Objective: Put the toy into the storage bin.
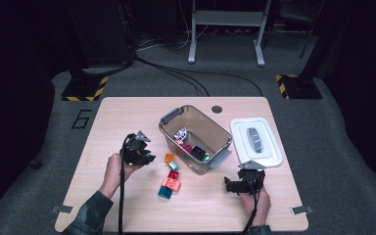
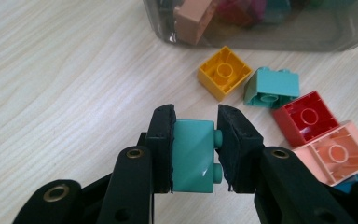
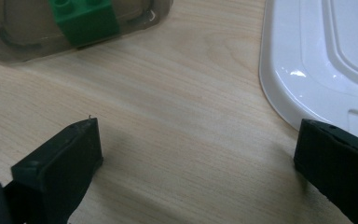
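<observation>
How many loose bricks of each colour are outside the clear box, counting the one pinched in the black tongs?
Teal, held in the left gripper: 1
Teal, on the table: 1
Yellow-orange: 1
Red: 1
Pink: 1
Blue, only a corner in the left gripper view: 1
Total: 6

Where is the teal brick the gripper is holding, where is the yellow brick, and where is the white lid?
teal brick (image 2: 192, 154), left gripper view, on its smooth side face between the jaws.
yellow brick (image 2: 224, 71), left gripper view, on its hollow underside.
white lid (image 1: 256, 141), high view, on its grey handle in the middle.
</observation>
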### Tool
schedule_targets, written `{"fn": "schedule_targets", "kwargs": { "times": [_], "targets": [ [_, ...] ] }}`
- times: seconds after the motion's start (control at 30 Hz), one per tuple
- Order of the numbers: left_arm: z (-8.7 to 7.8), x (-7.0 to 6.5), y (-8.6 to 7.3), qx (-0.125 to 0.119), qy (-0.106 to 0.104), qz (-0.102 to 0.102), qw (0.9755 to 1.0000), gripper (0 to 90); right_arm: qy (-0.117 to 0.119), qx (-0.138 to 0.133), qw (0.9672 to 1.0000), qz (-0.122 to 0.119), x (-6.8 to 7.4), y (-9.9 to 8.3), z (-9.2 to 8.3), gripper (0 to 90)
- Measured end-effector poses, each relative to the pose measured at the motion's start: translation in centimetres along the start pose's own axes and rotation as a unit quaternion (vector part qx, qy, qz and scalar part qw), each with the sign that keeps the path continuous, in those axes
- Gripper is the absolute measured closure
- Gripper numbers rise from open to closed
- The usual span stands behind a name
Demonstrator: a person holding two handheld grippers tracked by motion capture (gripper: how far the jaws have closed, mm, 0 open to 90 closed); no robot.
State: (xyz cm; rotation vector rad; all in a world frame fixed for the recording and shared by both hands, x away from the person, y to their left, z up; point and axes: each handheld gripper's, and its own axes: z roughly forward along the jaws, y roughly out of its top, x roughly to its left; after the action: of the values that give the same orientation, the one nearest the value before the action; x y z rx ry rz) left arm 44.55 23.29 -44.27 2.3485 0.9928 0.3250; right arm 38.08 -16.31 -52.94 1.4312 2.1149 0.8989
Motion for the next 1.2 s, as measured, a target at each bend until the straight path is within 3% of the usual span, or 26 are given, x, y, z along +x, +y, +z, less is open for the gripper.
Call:
{"fn": "schedule_targets", "kwargs": {
  "times": [0.53, 0.73, 1.2],
  "targets": [
    [-3.2, 1.0, 2.6, -0.029, 0.019, 0.009, 0.9993, 67.3, 0.003, 0.001, 1.0000, -0.004, 0.1, 0.0, 0.0, 0.0],
    [-4.6, 1.1, 4.2, -0.043, 0.029, 0.017, 0.9985, 67.3, 0.003, 0.000, 1.0000, -0.003, 0.1, 0.0, 0.0, 0.0],
    [-6.1, 0.7, 8.2, -0.067, 0.041, 0.038, 0.9962, 67.2, 0.003, 0.001, 1.0000, -0.007, 0.0, 0.0, 0.0, 0.0]
  ]
}}
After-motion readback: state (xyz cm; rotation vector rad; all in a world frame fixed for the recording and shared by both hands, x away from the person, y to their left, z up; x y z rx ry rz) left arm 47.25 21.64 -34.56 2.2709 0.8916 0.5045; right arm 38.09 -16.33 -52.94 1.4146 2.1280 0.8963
